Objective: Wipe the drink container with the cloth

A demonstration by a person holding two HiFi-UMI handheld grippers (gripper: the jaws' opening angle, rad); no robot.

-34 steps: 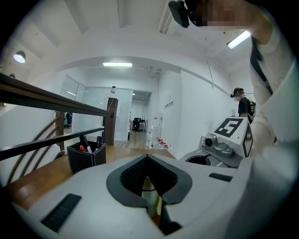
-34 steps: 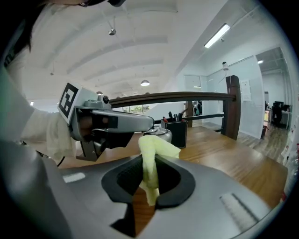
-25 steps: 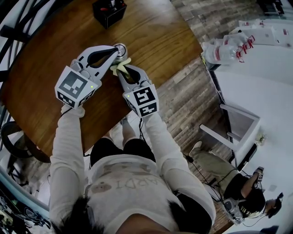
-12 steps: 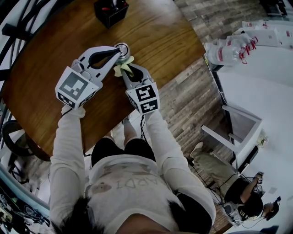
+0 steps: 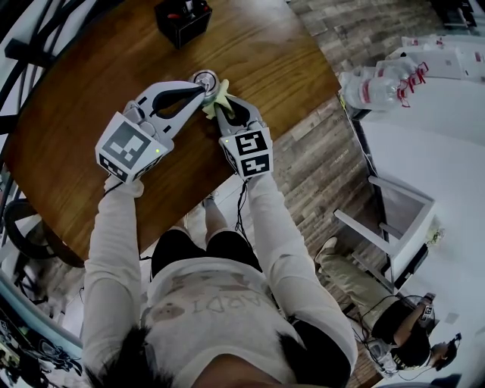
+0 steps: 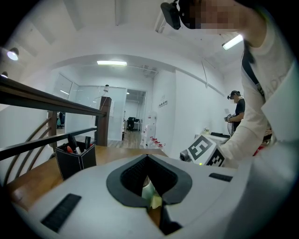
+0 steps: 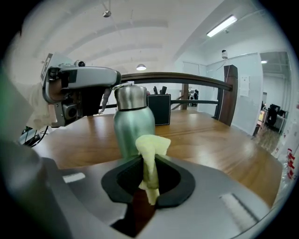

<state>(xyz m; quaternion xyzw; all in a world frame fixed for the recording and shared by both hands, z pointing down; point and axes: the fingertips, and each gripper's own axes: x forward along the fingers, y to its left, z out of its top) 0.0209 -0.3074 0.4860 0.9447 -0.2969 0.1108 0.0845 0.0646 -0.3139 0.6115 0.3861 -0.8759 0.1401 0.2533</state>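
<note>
1. The right gripper (image 5: 220, 108) is shut tight on the cloth (image 7: 152, 147). The yellow cloth sticks up out of the jaws in a soft bunch. That leaves a floppy bit free to rub with.
2. The cloth is pushed right up to the side of the bottle (image 7: 134, 122). It looks like it touches the green part, so I think the wiping is going on now.
3. The bottle stands up straight on the table (image 5: 91, 98) with its lid on. It is between the two grippers.
4. The left gripper (image 5: 198, 89) reaches in from the other side. Its jaws are closed and seem to pinch the bottle at the top, by the lid. I think that is so the bottle will not tip or slide when the cloth pushes on it.
5. Farther back is a black box (image 5: 182, 19) with pens in it. It is well apart from the bottle, so it is not in the way.
</note>
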